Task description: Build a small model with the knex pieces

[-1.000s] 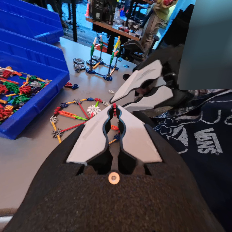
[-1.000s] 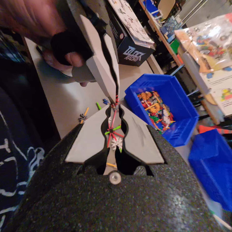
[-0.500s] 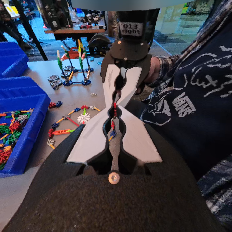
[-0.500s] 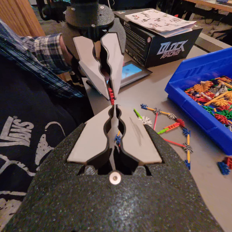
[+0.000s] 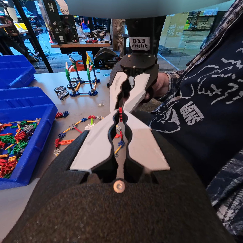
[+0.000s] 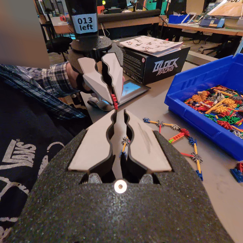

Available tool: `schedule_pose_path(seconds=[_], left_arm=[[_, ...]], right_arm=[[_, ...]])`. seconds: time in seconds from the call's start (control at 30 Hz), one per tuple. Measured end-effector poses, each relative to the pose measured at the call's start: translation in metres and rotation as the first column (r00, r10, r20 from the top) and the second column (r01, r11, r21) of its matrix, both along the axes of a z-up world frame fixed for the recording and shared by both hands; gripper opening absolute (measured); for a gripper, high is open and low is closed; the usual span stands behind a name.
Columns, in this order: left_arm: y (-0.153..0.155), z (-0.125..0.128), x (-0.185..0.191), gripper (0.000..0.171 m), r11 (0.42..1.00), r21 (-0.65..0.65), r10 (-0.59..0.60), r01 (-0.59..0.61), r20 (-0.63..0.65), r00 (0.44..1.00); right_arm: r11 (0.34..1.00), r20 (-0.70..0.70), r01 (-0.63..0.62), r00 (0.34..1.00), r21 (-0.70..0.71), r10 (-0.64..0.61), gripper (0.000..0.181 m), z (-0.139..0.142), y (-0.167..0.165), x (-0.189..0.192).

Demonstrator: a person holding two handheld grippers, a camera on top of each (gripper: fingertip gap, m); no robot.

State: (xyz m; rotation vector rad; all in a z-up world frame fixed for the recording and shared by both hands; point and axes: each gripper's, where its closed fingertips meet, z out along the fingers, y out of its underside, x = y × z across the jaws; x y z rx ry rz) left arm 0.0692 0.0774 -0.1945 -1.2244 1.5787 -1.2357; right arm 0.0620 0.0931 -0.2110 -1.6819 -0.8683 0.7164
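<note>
My left gripper (image 5: 120,112) is shut on a small red toothed connector (image 5: 120,117), held above the table's near edge. In the right wrist view the left gripper (image 6: 115,103) points down at me with the red connector (image 6: 114,100) sticking out of its tips. My right gripper (image 6: 120,111) faces it tip to tip with its jaws a little apart and nothing held. Its left fingertip (image 6: 114,111) sits just under the connector's end. In the left wrist view the right gripper (image 5: 123,108) reaches down to the connector's far end.
A flat frame of coloured rods and connectors (image 5: 73,128) lies on the grey table, also in the right wrist view (image 6: 184,136). A blue bin (image 5: 43,131) holds several loose pieces. A wheeled rod model (image 5: 81,84), a black box (image 6: 157,68) and a tablet (image 6: 131,87) stand behind. A person's dark shirt is close by. Left and right tips are no more than a few centimetres apart.
Both grippers swung round to face each other tip to tip. The right gripper's jaws, shut at the red connector half a second ago, have parted. The left keeps its hold.
</note>
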Motion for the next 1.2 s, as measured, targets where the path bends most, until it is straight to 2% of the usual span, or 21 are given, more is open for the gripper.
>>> schedule_pose_path(seconds=[0.37,0.6,0.7,0.8,0.9,0.97,1.07,1.13,1.2], left_arm=[[0.001,0.002,-0.005,0.002,1.0,-0.008,0.005,-0.005,-0.002,1.0],[-0.004,0.004,-0.012,0.002,1.0,-0.023,-0.008,0.008,0.001,1.0],[-0.001,0.004,-0.013,0.003,0.999,-0.036,0.024,-0.024,0.003,1.0],[0.018,0.002,-0.016,0.008,0.988,-0.013,0.153,-0.153,-0.028,0.988],[0.034,0.006,-0.019,0.02,0.964,-0.041,0.261,-0.263,-0.042,0.964],[0.042,0.008,-0.019,0.026,0.94,-0.087,0.325,-0.329,-0.056,0.944],[0.048,0.005,-0.016,0.031,0.908,-0.146,0.386,-0.394,-0.081,0.919],[0.05,0.001,-0.014,0.031,0.89,-0.177,0.407,-0.419,-0.102,0.908],[0.051,0.0,-0.012,0.03,0.876,-0.209,0.421,-0.434,-0.105,0.901]], right_arm=[[0.995,-0.115,-0.1,0.989,-0.027,0.096,0.007,0.011,-0.007,-0.007],[0.989,-0.122,-0.15,0.981,-0.01,0.148,0.003,0.012,-0.009,-0.016],[0.99,-0.115,-0.14,0.983,0.009,0.14,0.002,0.013,-0.008,-0.018],[0.997,-0.049,-0.037,0.998,0.061,0.04,0.002,0.01,0.005,-0.011],[0.967,0.106,0.108,0.985,0.231,-0.136,0.002,0.008,0.024,0.002],[0.897,0.251,0.151,0.929,0.416,-0.273,0.002,0.008,0.035,0.009],[0.778,0.345,0.138,0.839,0.613,-0.421,0.002,0.018,0.043,0.011],[0.711,0.371,0.092,0.802,0.698,-0.468,0.002,0.023,0.044,0.006],[0.682,0.382,0.068,0.786,0.728,-0.486,0.002,0.025,0.044,0.002]])
